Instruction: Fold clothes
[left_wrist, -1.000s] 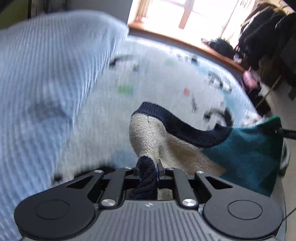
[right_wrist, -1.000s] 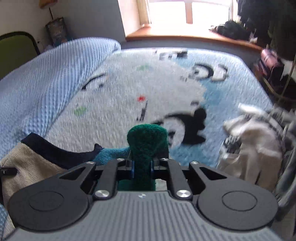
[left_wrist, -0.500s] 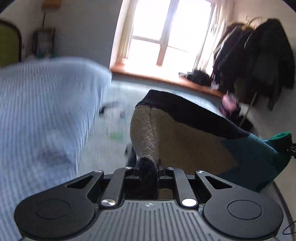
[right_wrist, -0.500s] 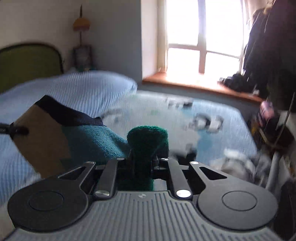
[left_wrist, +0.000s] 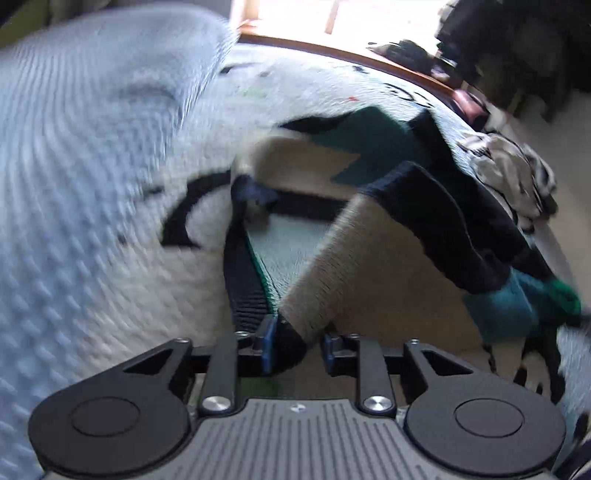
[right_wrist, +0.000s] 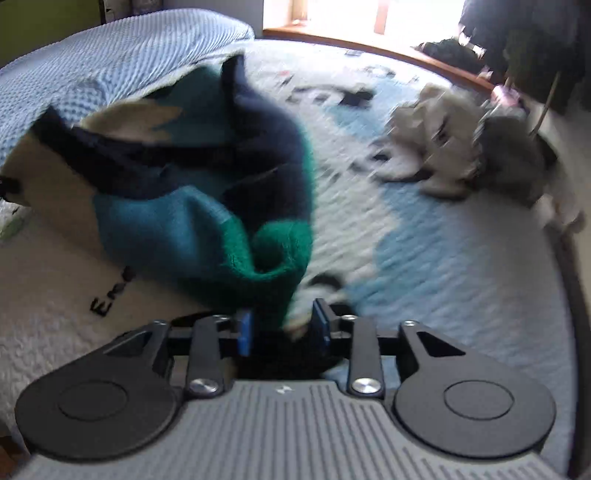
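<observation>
A knit sweater (left_wrist: 369, 266) in beige, navy, teal and green lies crumpled on the bed, blurred by motion. My left gripper (left_wrist: 295, 345) is open, its blue pads apart, with the beige and navy edge of the sweater loose between them. In the right wrist view the sweater (right_wrist: 192, 221) lies bunched ahead and to the left. My right gripper (right_wrist: 282, 328) is open too, and the green cuff hangs slack between its fingers. The left gripper's tip shows at the far left edge beside the beige corner.
The bed has a white and blue printed cover (right_wrist: 424, 258) and a light blue waffle blanket (left_wrist: 74, 110) on the left. A pile of grey and white clothes (right_wrist: 461, 147) lies at the right edge. A wooden windowsill (right_wrist: 369, 40) and dark coats stand beyond.
Both grippers came down from holding the sweater stretched in the air to the bed. Both jaws have opened, and the sweater has dropped in a heap.
</observation>
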